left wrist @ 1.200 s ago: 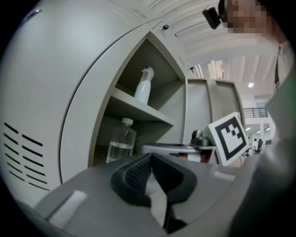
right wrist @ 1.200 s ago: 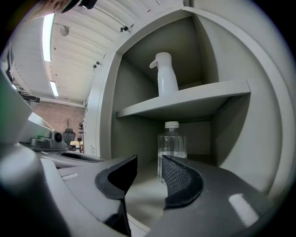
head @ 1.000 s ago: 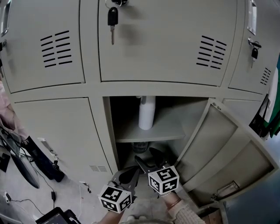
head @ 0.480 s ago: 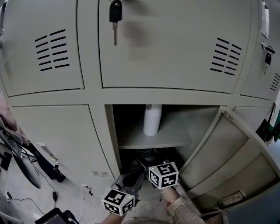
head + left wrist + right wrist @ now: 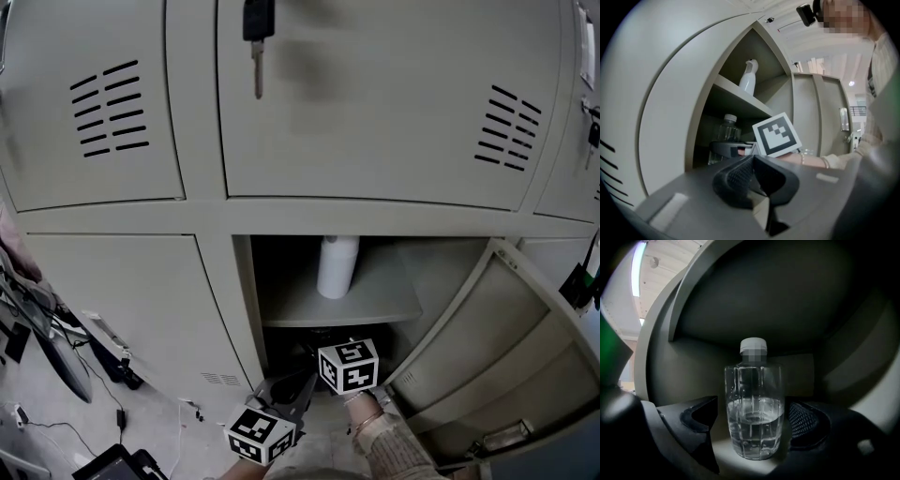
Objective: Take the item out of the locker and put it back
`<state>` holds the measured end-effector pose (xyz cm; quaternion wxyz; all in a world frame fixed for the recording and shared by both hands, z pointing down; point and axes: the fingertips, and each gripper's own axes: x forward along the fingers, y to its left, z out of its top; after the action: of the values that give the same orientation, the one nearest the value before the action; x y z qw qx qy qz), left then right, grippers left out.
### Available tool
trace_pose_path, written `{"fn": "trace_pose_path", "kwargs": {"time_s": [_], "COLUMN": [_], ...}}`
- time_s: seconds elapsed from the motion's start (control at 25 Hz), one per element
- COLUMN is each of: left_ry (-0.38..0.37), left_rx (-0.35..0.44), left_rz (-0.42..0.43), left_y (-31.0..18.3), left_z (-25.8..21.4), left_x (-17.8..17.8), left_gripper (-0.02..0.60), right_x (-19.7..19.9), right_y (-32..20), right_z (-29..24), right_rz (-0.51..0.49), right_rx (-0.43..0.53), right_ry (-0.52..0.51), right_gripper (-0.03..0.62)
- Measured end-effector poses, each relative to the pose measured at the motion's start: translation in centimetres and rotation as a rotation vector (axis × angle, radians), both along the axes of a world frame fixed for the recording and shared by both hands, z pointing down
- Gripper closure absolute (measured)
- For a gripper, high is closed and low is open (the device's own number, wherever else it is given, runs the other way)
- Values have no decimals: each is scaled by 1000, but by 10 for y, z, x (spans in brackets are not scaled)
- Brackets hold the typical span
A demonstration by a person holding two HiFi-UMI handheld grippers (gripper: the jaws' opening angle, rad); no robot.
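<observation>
Standing upright, cap up, the bottle (image 5: 753, 390) sits inside the right claw (image 5: 753, 419), just opened.

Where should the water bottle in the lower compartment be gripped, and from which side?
Grip the bottle mid-body, coming level from the open front: it stands upright, its ribbed sides straight, and the shelf blocks above. The right gripper, jaws just opened, straddles it without touching.

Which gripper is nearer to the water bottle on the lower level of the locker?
The right. The right gripper, its jaws having just been opening, straddles the water bottle without pressing it; the left gripper is outside the locker, farther back.
</observation>
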<state>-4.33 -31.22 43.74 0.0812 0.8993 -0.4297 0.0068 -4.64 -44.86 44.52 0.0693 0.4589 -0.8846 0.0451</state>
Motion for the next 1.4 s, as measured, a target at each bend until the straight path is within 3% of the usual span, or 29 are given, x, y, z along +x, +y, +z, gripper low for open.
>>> {"fn": "trace_pose_path", "kwargs": {"time_s": [0.76,1.4], "left_ry": [2,24], "left_rx": [1,15], "left_rz": [-12,-33], "left_y": [6,24], "left_z": [-1,-8], "left_x": [-6,-8], "left_gripper": [575,575], "right_x": [-9,7], "right_y": [-27,26], "right_z": [10,12], "right_rz": [50,41], "right_rx": [-12,-36], "right_ry": [15,23], "right_gripper": [154,154]}}
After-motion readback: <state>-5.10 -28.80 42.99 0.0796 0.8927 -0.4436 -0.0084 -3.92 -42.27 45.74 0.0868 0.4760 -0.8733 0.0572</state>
